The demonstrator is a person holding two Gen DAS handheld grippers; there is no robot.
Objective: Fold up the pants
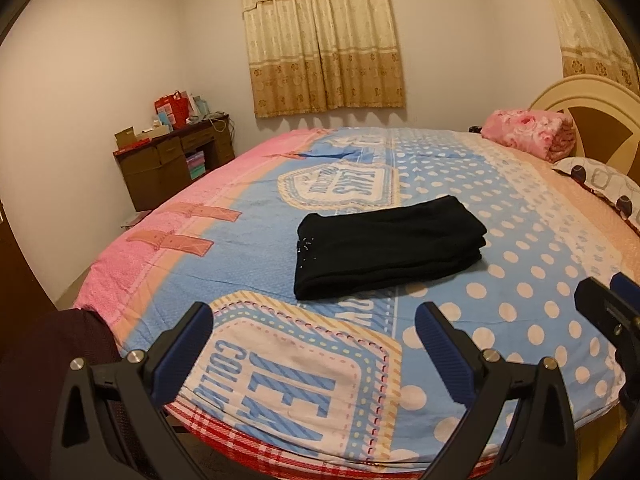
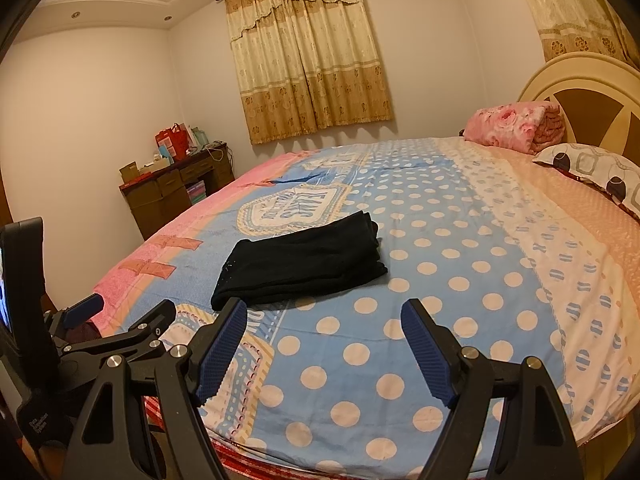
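Observation:
The black pants [image 1: 384,246] lie folded into a thick rectangle in the middle of the bed; they also show in the right wrist view [image 2: 304,266]. My left gripper [image 1: 316,316] is open and empty, held back above the bed's near edge, short of the pants. My right gripper [image 2: 324,312] is open and empty, also near the front edge, to the right of the pants. The right gripper shows at the right edge of the left wrist view [image 1: 612,308], and the left gripper at the left of the right wrist view [image 2: 120,316].
The bed has a blue, pink and polka-dot cover [image 1: 520,280]. A folded pink floral blanket [image 1: 528,132] and a patterned pillow [image 1: 600,184] lie at the headboard. A cluttered brown desk [image 1: 172,160] stands by the far wall under curtains [image 1: 324,40].

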